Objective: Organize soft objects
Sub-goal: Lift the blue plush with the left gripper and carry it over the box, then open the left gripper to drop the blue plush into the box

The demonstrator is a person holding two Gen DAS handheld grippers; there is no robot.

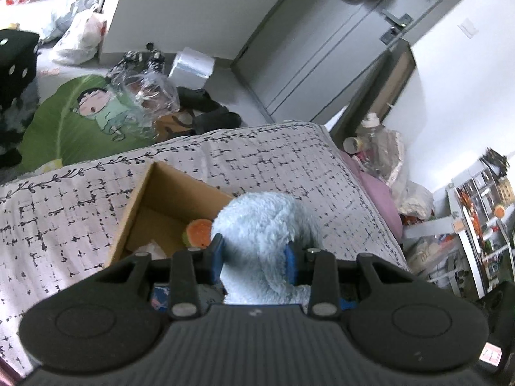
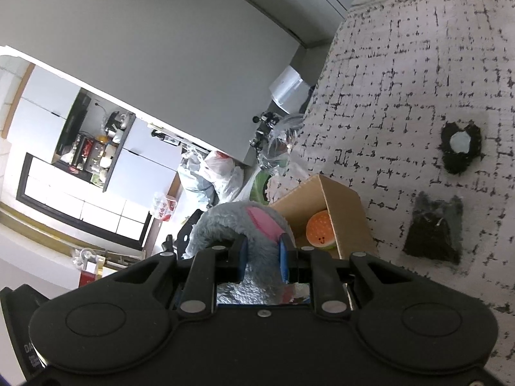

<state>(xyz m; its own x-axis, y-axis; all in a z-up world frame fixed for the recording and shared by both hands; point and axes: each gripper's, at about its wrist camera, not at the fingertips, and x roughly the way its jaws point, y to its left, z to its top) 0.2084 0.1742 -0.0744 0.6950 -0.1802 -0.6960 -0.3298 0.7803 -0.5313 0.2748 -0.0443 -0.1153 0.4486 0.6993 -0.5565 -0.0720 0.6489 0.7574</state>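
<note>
Two hand-held grippers carry one fluffy pale blue-grey plush toy over a bed. Nearest, the left gripper is clamped on the plush toy, whose body bulges beyond the blue pads. The right gripper is pinched tight on a grey limb with a pink patch, probably sharing the load. Just beyond lies an open brown cardboard box holding an orange burger-shaped soft toy, likely the destination, on the patterned white bedspread.
</note>
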